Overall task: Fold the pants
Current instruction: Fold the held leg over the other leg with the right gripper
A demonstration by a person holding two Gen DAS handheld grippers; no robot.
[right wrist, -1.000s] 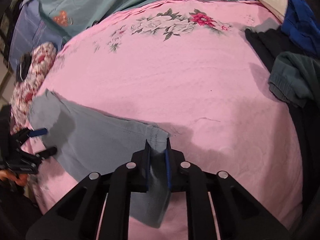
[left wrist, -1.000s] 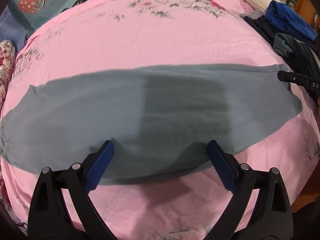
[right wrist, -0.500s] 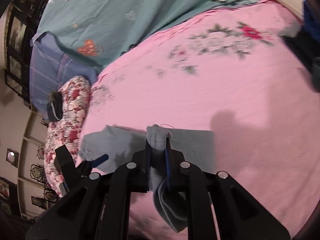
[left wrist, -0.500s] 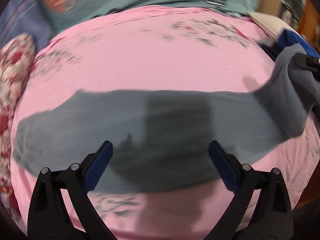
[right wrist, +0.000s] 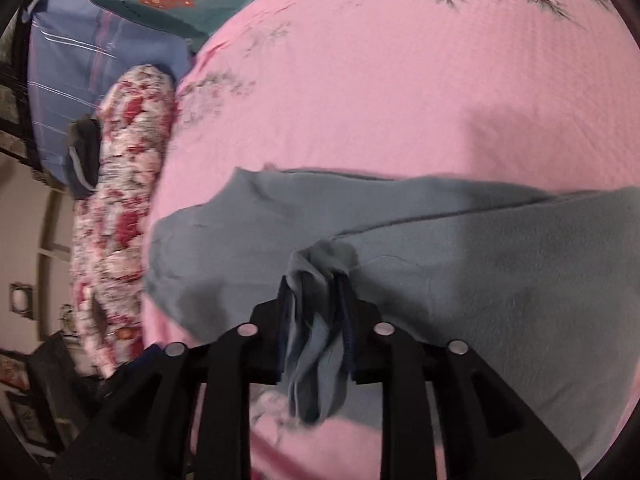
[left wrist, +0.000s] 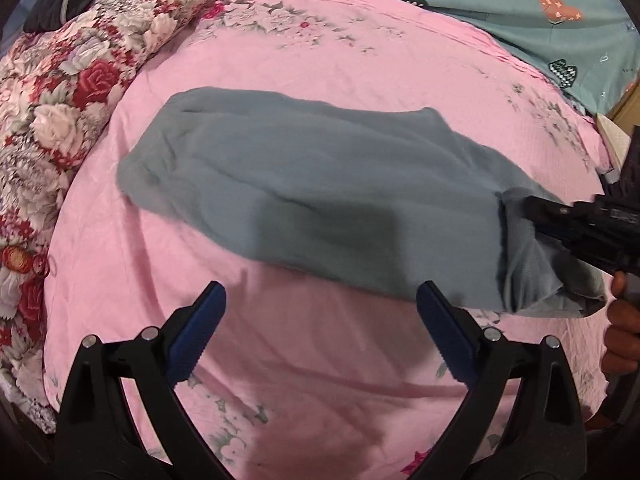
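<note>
I count one pair of grey pants (left wrist: 320, 200), one pink floral bed sheet (left wrist: 360, 368), one rose-print bolster (left wrist: 60, 92), one teal quilt (left wrist: 520, 0), one blue striped pillow (right wrist: 100, 60), and my two grippers: left gripper (left wrist: 320, 328), right gripper (right wrist: 316, 312).

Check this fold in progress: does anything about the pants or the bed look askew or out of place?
The grey pants lie skewed across the pink bedsheet, and the end pinched in the right claw is bunched into a wad rather than held flat. The left claw is open over bare sheet, holding nothing. No damage shows.
</note>
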